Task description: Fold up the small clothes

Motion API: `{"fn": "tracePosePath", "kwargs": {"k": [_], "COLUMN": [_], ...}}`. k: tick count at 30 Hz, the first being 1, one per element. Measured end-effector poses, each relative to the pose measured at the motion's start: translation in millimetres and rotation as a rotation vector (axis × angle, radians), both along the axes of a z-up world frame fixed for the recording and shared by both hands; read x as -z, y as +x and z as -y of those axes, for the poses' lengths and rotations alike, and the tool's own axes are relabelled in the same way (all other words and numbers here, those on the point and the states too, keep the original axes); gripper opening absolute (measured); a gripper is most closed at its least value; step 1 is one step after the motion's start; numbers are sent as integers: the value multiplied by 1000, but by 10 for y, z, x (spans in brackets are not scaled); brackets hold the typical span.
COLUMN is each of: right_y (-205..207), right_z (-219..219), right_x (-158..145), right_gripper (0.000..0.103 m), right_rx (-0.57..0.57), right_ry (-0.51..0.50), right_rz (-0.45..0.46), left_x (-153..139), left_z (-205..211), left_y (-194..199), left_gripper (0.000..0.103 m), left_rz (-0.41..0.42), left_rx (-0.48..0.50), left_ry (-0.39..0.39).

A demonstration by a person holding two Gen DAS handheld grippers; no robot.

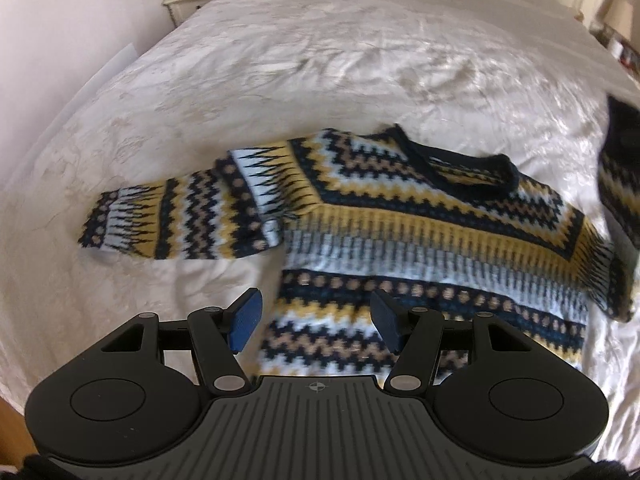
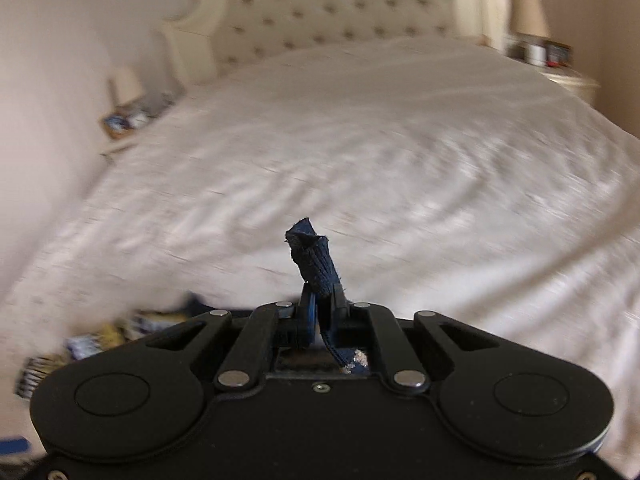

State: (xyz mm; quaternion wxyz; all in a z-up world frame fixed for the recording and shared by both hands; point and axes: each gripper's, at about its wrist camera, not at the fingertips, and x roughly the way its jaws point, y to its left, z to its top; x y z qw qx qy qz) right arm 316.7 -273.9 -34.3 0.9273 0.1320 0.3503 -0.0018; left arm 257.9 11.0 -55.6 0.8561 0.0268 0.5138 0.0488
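Bedroom, cream bedspread covering a bed (image 1: 360,60) with a tufted headboard (image 2: 320,16); nightstand (image 1: 188,0) with a framed photo at one side, lamp (image 2: 528,16) on the far side.

Sweater (image 1: 400,232), patterned in navy, yellow, tan and pale blue, lies flat and face up on the bed, dark collar away from the camera, hem toward the left tool (image 1: 316,320). One sleeve (image 1: 168,220) stretches out sideways, flat on the bedspread. Other sleeve at the frame's right edge is lifted off the bed, its cuff end (image 1: 620,160) hanging up in the air, blurred.

Left tool: jaws apart at a medium width, nothing between the blue pads (image 1: 246,320), hovering above the sweater's lower body near its hem corner, not touching it.

Right tool (image 2: 322,312): jaws pinched nearly together on a bunched strip of dark navy ribbed knit (image 2: 314,260), which sticks out past the fingertips; a bit more fabric shows behind the jaws. Looks like the sweater's cuff. Blurred patterned knit (image 2: 100,336) shows low at the left of the right wrist view. Bed in that view is motion-blurred.
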Motion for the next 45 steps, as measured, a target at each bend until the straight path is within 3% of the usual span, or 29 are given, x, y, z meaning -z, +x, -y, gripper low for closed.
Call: {"fn": "tracePosePath", "kwargs": {"k": [7, 13, 19, 22, 28, 31, 34, 38, 45], "right_y": [421, 644, 734, 709, 662, 581, 468, 202, -412], "right_z": [-1064, -1797, -2186, -2275, -2408, -2384, -2268, -2001, -1389], "right_x": [-57, 314, 711, 836, 939, 854, 766, 717, 856], "right_gripper": [12, 12, 12, 14, 40, 42, 45, 56, 61], "right_rx": [-162, -245, -244, -231, -268, -269, -256, -217, -117], "right_ry": [60, 62, 50, 60, 81, 101, 94, 61, 1], "right_rz": [15, -55, -145, -182, -187, -165, -151, -164, -257], "left_x": [10, 15, 30, 43, 74, 82, 90, 122, 143], "left_z": [-581, -1052, -1411, -1530, -1612, -1575, -1470, -1228, -620], "left_y": [-110, -180, -180, -168, -140, -117, -73, -16, -19], "left_gripper": [59, 59, 59, 59, 59, 59, 59, 59, 59], "left_rz": [2, -8, -15, -18, -25, -26, -22, -19, -18], "left_rx": [-54, -83, -101, -107, -98, -81, -43, 29, 158], "left_ry": [2, 22, 36, 36, 31, 25, 17, 7, -1]}}
